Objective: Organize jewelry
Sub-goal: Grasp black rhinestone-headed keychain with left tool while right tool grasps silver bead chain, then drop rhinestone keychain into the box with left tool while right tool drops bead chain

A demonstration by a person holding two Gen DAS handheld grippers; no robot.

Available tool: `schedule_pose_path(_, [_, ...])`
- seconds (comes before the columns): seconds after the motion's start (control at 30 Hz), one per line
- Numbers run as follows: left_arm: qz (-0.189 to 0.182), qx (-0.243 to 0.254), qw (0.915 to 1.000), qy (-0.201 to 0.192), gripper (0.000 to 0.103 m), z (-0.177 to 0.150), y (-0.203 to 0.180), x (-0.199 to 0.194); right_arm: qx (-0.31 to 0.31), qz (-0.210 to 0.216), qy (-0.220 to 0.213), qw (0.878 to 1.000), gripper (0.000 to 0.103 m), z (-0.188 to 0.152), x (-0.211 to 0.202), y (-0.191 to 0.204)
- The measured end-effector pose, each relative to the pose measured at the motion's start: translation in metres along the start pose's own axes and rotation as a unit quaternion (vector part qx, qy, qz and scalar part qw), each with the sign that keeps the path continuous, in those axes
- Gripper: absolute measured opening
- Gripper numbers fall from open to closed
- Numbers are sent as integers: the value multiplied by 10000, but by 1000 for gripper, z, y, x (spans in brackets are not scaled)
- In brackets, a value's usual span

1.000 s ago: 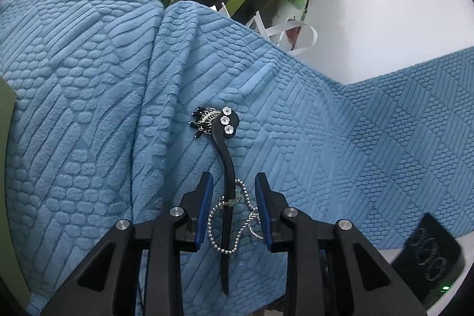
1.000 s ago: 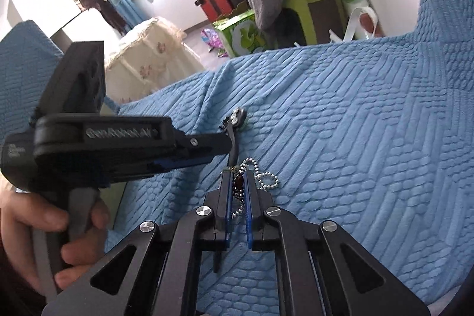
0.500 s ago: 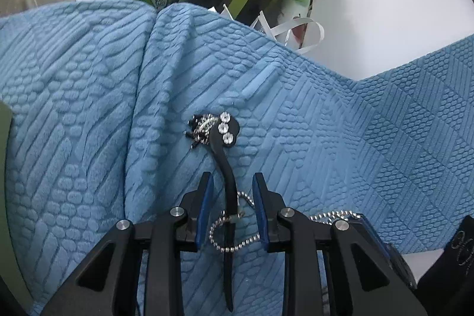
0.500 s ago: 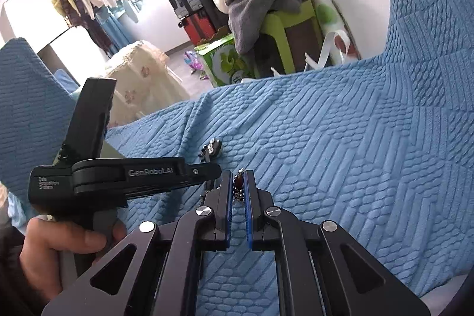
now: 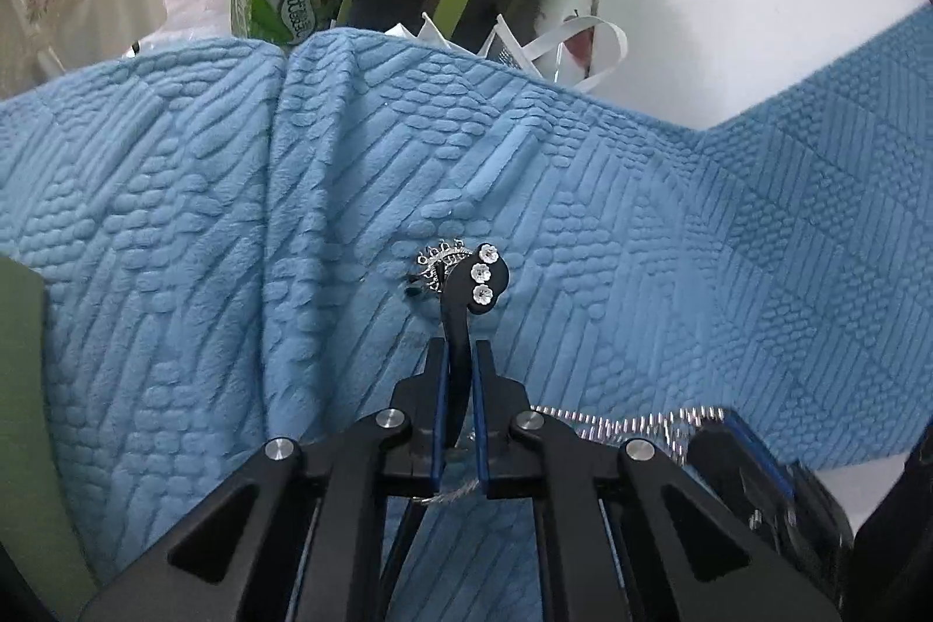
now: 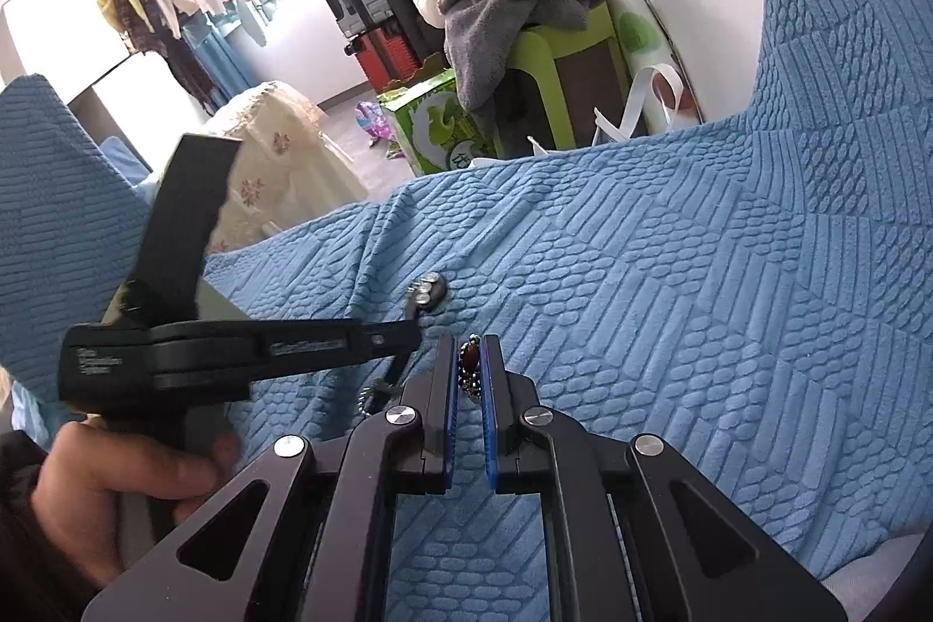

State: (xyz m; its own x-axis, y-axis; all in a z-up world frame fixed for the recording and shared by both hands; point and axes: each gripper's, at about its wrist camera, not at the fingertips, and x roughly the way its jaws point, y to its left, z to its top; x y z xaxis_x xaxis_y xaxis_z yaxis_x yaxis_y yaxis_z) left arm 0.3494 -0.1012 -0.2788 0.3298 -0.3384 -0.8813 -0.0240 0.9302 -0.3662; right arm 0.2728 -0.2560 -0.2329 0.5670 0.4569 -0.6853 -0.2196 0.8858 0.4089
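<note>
Black hairpin [image 5: 460, 330] clamped in left tool [image 5: 459, 359], beaded pendant [image 6: 468, 359] clamped in right tool [image 6: 469, 359]

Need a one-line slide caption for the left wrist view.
Left gripper clamps the black hair stick with white flowers over the blue blanket, ball chain trailing right.

Bead chain [image 5: 630, 425] blurs, its end hidden behind the tongs [image 5: 459, 358]

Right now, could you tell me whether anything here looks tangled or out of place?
Yes: the silver ball chain stretches from the black flower-studded hairpin, clamped by the left gripper, to the right gripper, so the two pieces seem snagged together.
</note>
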Motion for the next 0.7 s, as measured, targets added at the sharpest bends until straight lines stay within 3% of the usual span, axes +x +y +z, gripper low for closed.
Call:
schedule_pose_path(0.23, [395, 305, 9986, -147, 6, -27, 18, -43, -154, 24, -101, 9998, 5, -1, -11, 9])
schedule_pose_path(0.5, [429, 94, 9983, -386, 6, -57, 42, -93, -542, -46, -159, 9984, 5, -12, -30, 34])
schedule_pose_path(0.7, [436, 341, 9964, -638, 6, -65, 32, -149, -766, -216, -177, 9967, 5, -9, -53, 60])
